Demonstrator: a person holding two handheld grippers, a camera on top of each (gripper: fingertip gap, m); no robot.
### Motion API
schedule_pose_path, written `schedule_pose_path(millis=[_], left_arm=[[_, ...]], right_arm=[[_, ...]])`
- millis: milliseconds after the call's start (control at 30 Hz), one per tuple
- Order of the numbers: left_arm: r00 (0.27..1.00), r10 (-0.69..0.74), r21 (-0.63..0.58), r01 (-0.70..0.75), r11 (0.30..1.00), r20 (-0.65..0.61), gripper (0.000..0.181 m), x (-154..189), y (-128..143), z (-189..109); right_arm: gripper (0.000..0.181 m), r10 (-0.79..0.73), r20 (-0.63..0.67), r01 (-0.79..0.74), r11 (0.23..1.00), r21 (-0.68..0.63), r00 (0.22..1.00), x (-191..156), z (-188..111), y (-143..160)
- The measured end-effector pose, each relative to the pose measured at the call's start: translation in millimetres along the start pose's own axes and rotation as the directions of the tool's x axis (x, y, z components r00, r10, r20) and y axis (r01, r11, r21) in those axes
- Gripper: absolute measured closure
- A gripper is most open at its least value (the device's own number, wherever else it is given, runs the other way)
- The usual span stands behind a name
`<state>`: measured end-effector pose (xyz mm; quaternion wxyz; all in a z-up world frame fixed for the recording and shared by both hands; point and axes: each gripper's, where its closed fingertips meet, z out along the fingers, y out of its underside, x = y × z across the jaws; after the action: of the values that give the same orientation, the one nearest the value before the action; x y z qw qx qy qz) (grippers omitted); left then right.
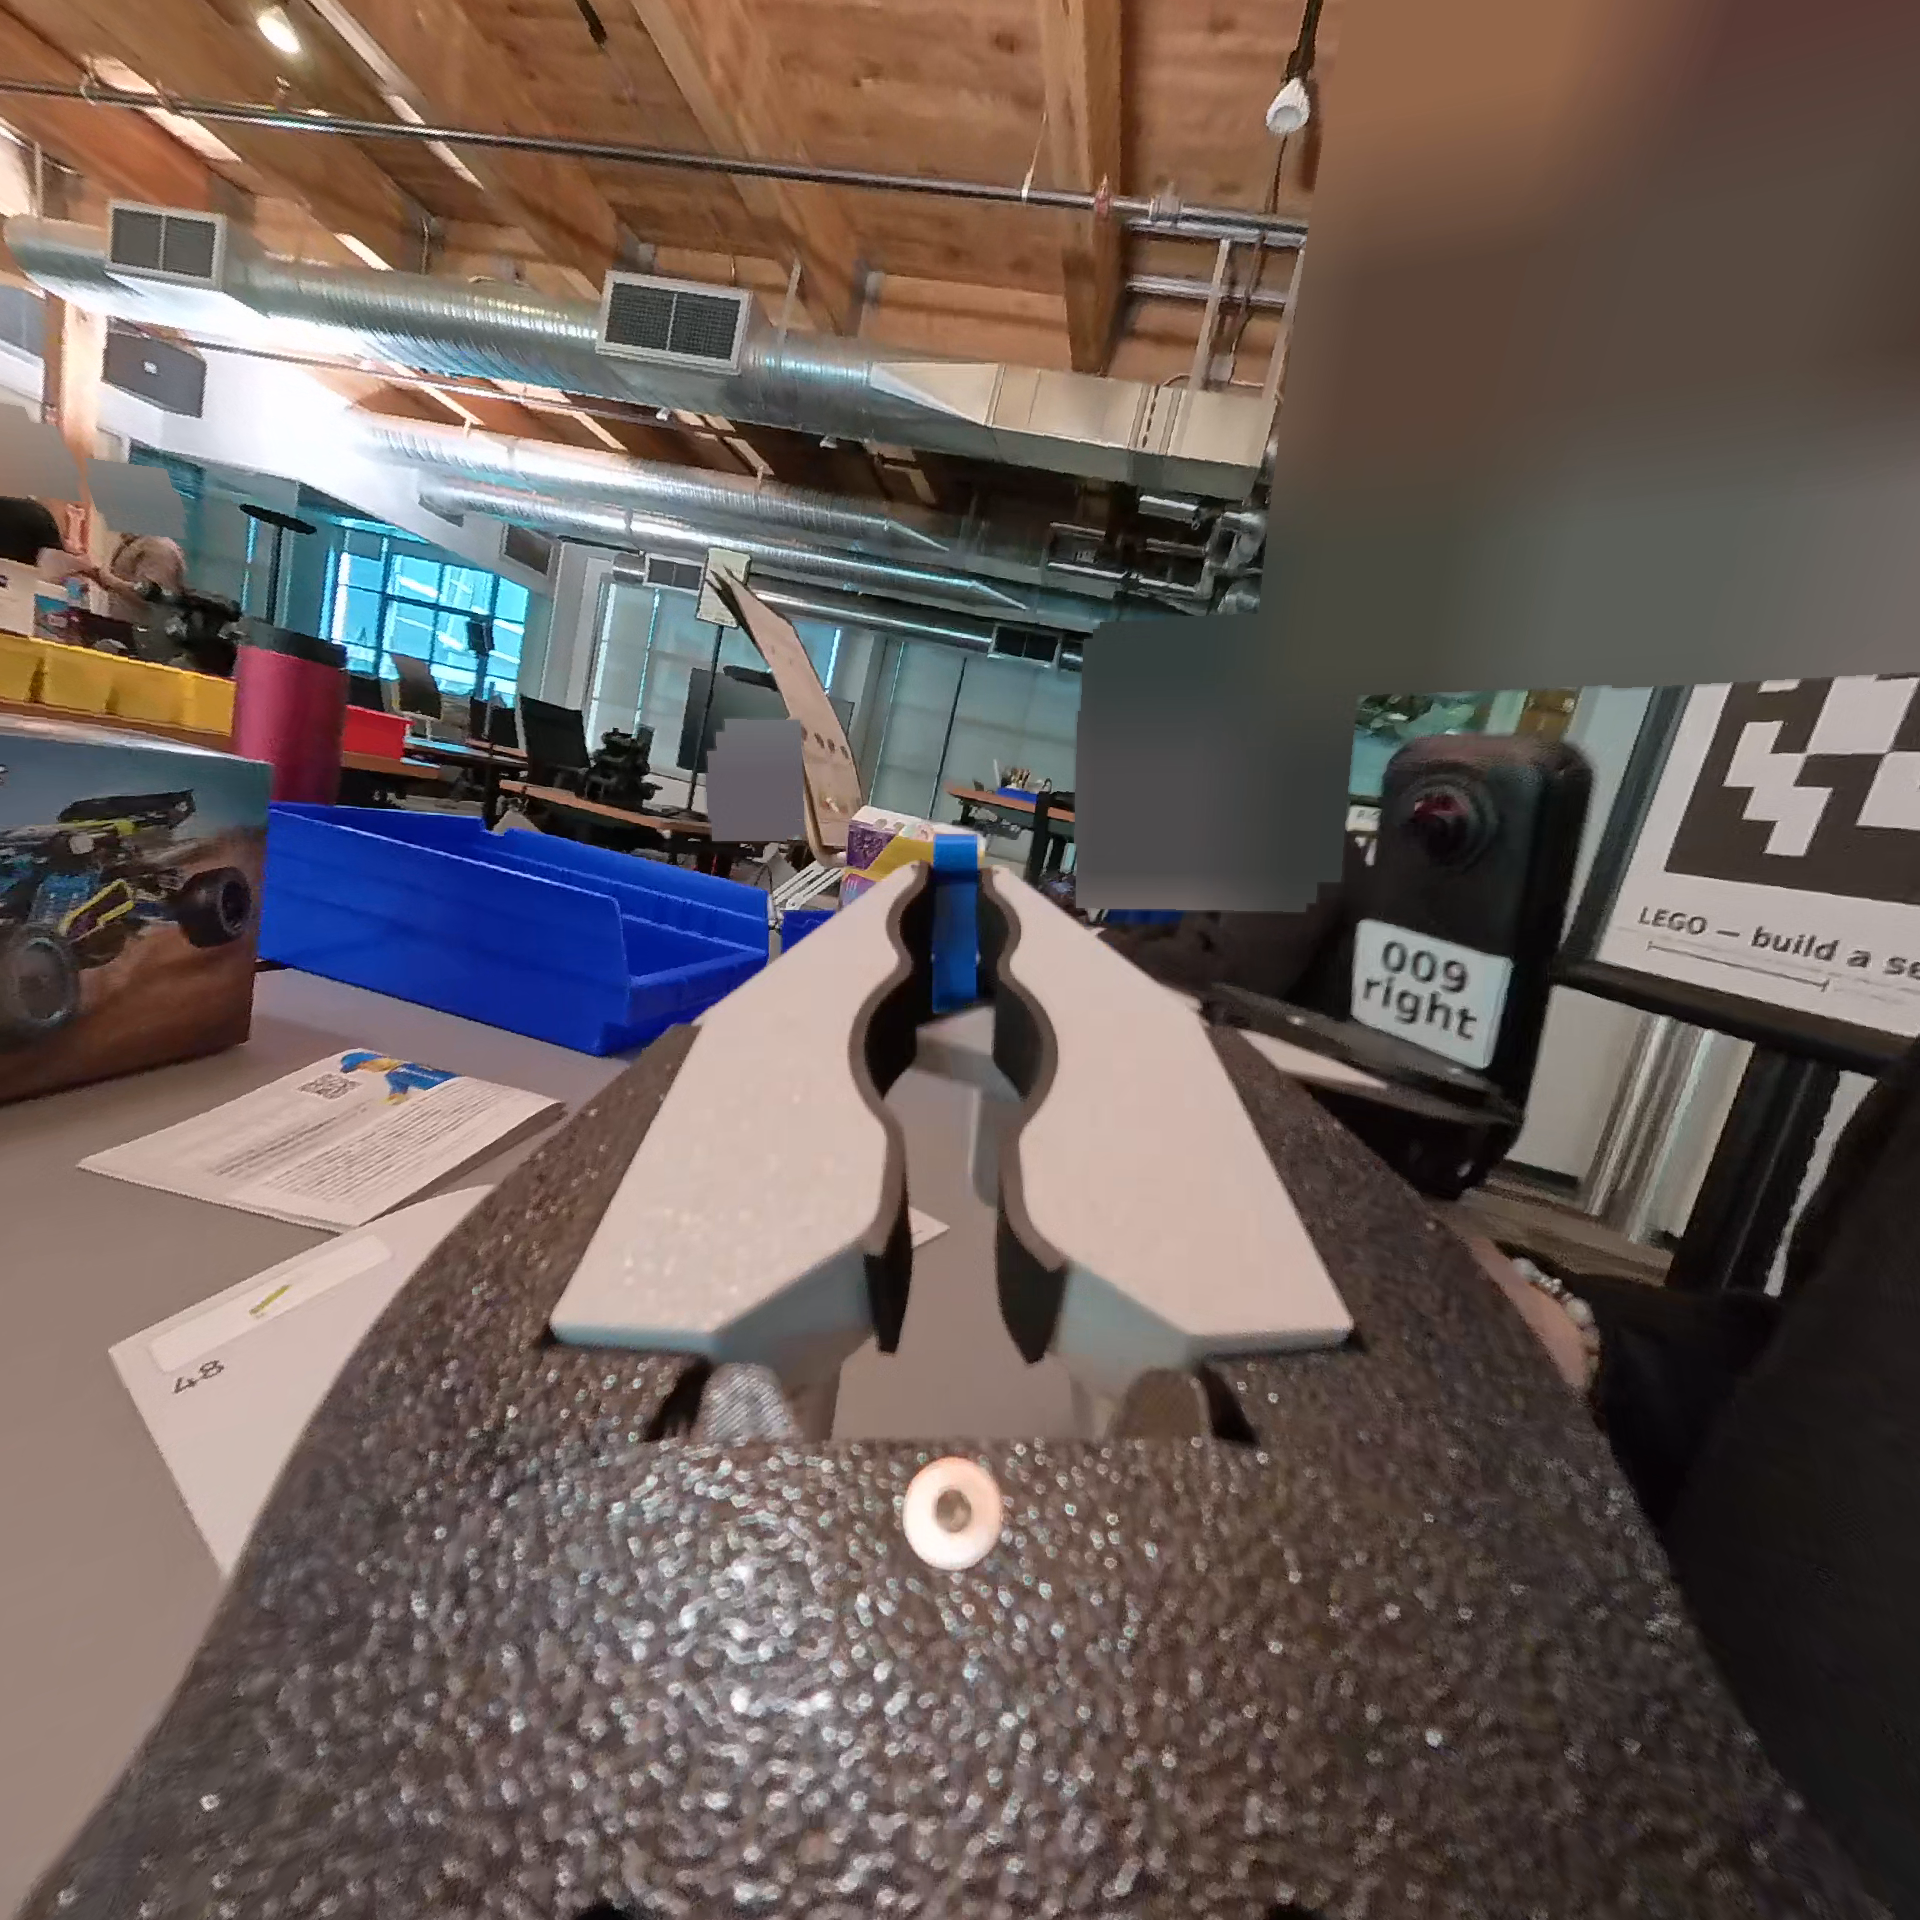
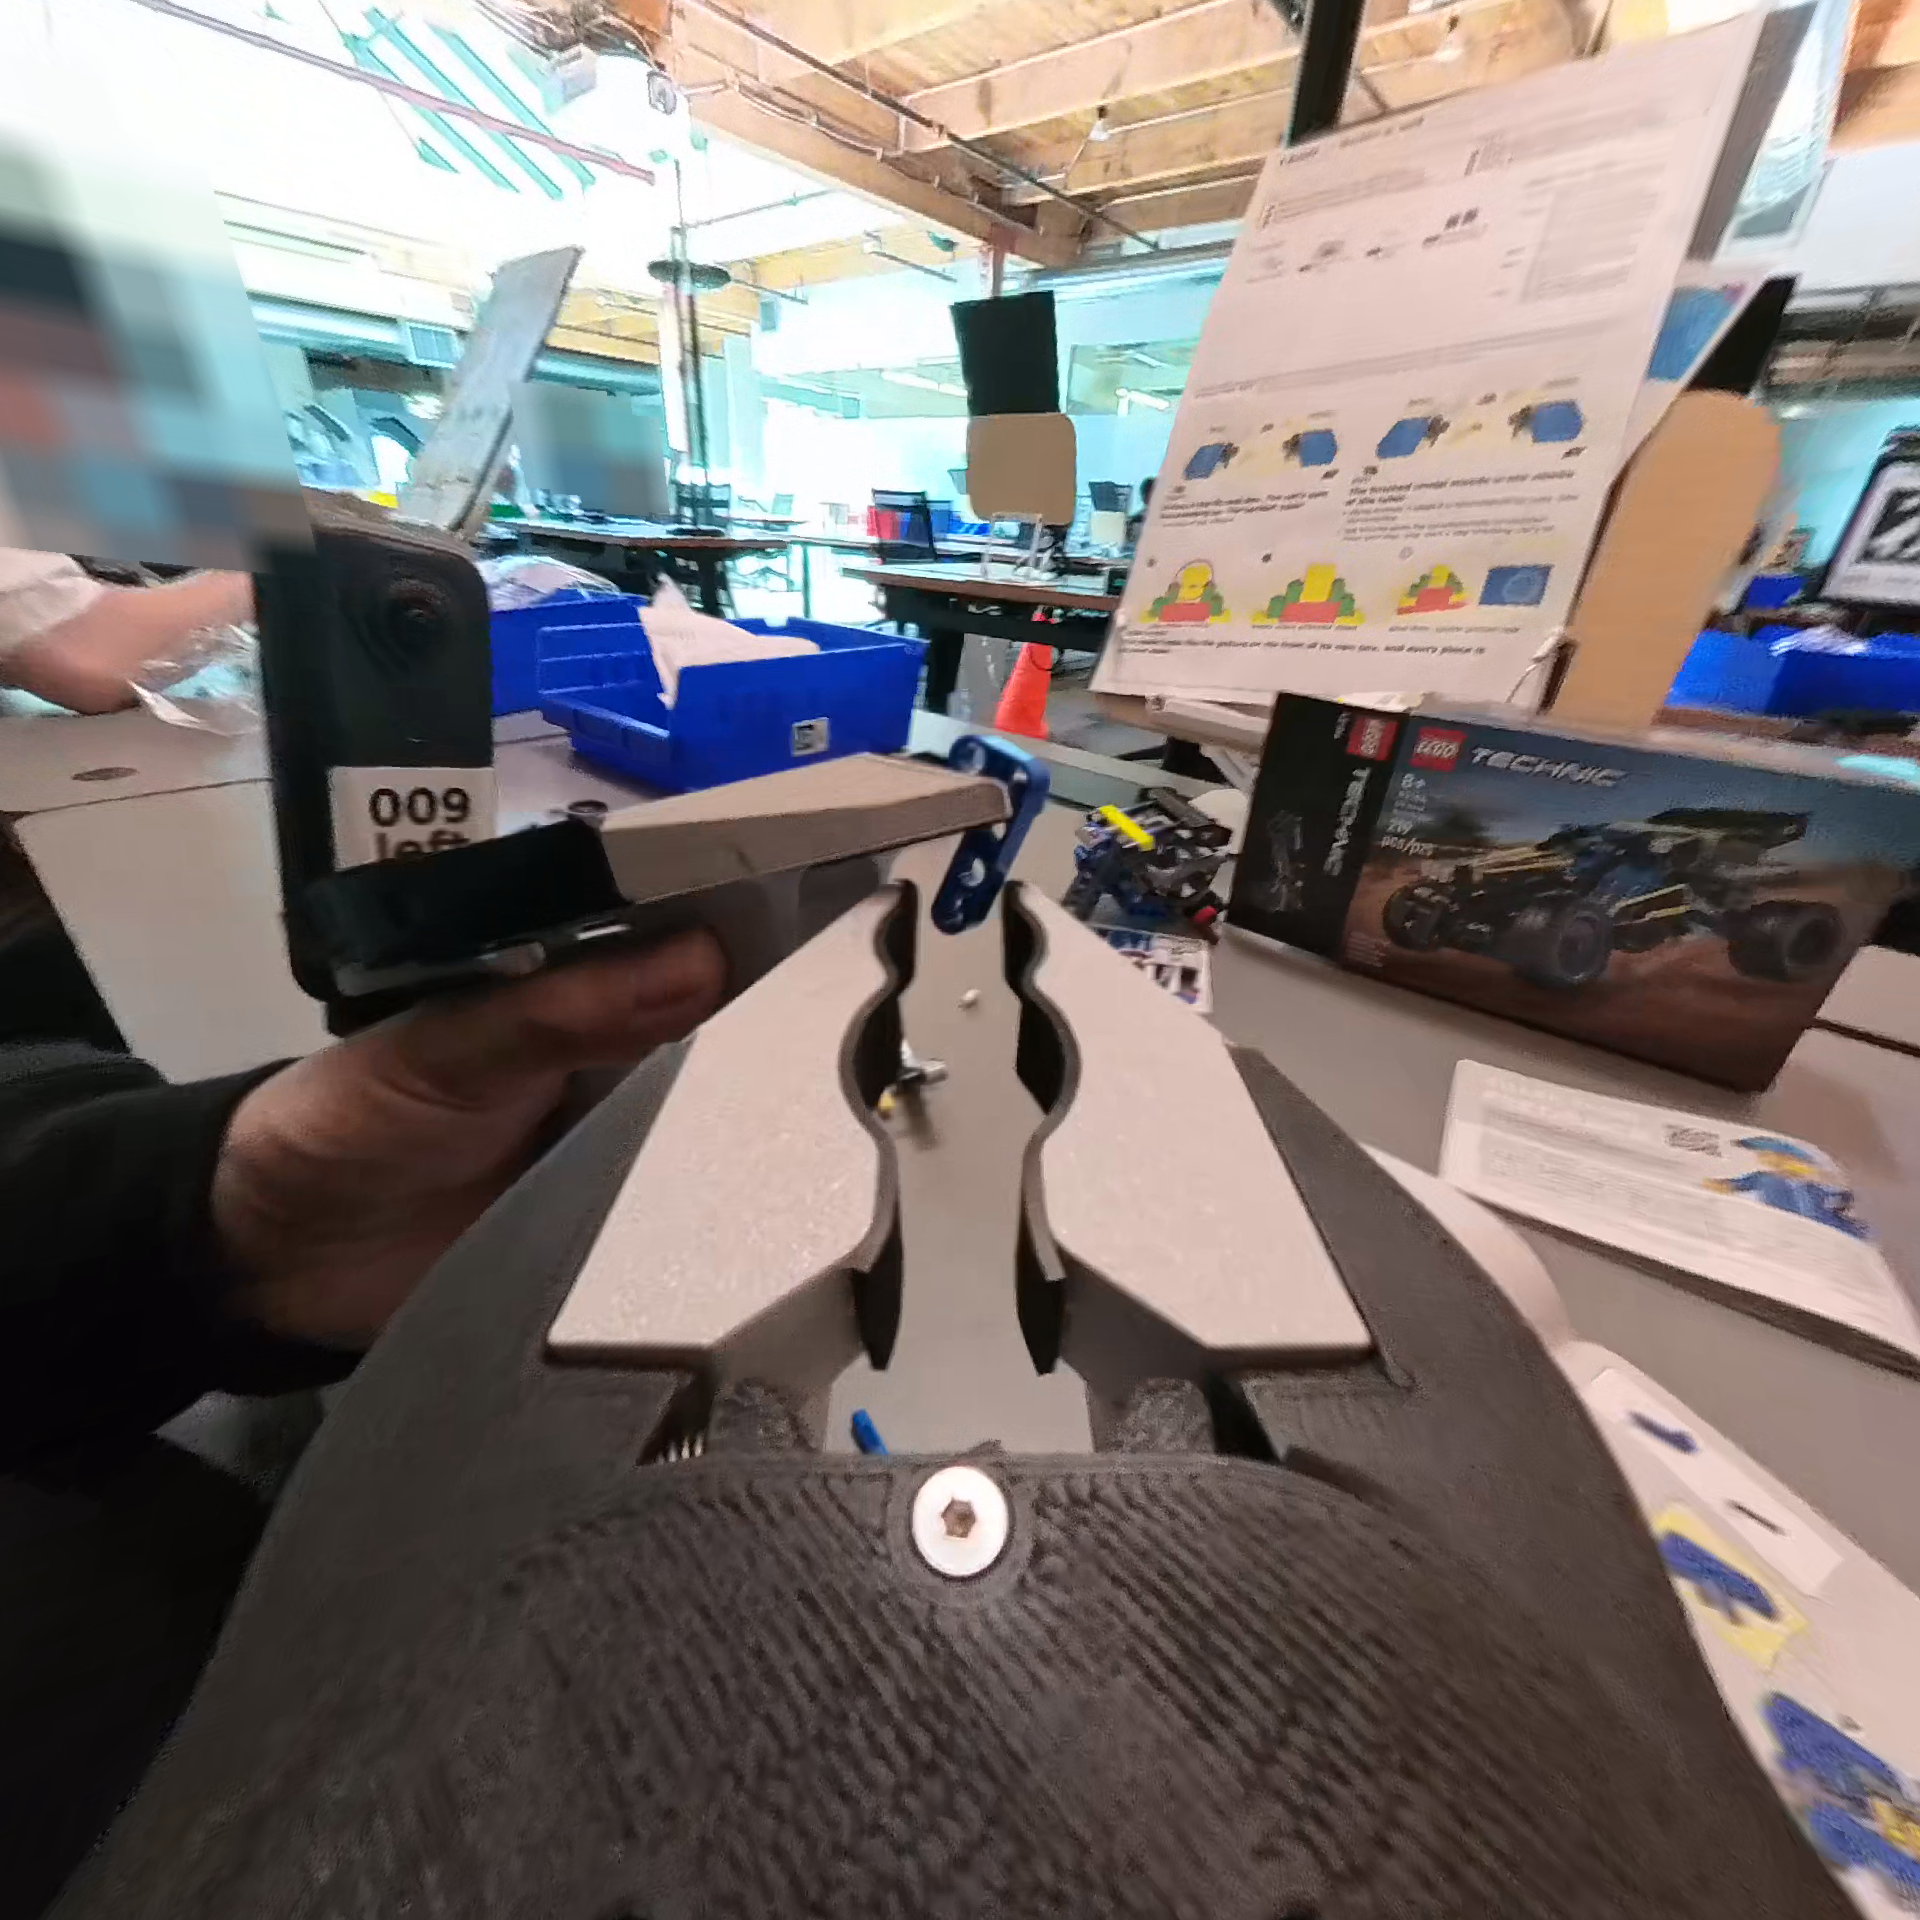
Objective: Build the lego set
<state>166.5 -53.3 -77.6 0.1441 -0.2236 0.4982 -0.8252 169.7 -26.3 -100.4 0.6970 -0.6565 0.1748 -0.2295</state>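
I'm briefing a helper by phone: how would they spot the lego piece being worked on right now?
Start at the lego box on the grey table, then look left to the left hand-held gripper held above the table. Its fingertips pinch a blue beam with round holes, the only lego piece off the table, hanging just before the right hand-held gripper.
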Motion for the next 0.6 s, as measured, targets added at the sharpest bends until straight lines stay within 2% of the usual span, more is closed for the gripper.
schedule_pose_path(millis=[167, 233, 300, 400, 500, 600], left_arm=[[1.0, 0.006, -0.025, -0.006, 1.0, 0.007, 0.176, 0, 0, -4], [1.0, -0.004, -0.076, 0.004, 0.997, -0.002, 0.176, -1, 4, -6], [1.0, 0.007, -0.185, -0.009, 0.983, -0.011, 0.177, -4, 13, -11], [0.997, 0.082, -0.374, -0.075, 0.924, 0.004, 0.168, -18, 25, -23], [0.99, 0.124, -0.545, -0.137, 0.827, -0.062, 0.173, -18, 37, -34], [0.973, 0.207, -0.645, -0.222, 0.731, -0.101, 0.173, -19, 47, -45]], right_arm=[[0.173, -0.163, -0.04, 0.162, 0.987, -0.024, 0.986, 2, -1, 2], [0.174, -0.253, -0.032, 0.251, 0.967, -0.052, 0.967, 5, -3, 5], [0.174, -0.378, 0.015, 0.376, 0.917, -0.131, 0.926, 7, -4, 17], [0.174, -0.513, 0.076, 0.516, 0.828, -0.217, 0.855, 12, -6, 32], [0.175, -0.597, 0.133, 0.61, 0.758, -0.231, 0.791, 9, -7, 39], [0.174, -0.656, 0.178, 0.679, 0.693, -0.243, 0.734, 3, -7, 48]])
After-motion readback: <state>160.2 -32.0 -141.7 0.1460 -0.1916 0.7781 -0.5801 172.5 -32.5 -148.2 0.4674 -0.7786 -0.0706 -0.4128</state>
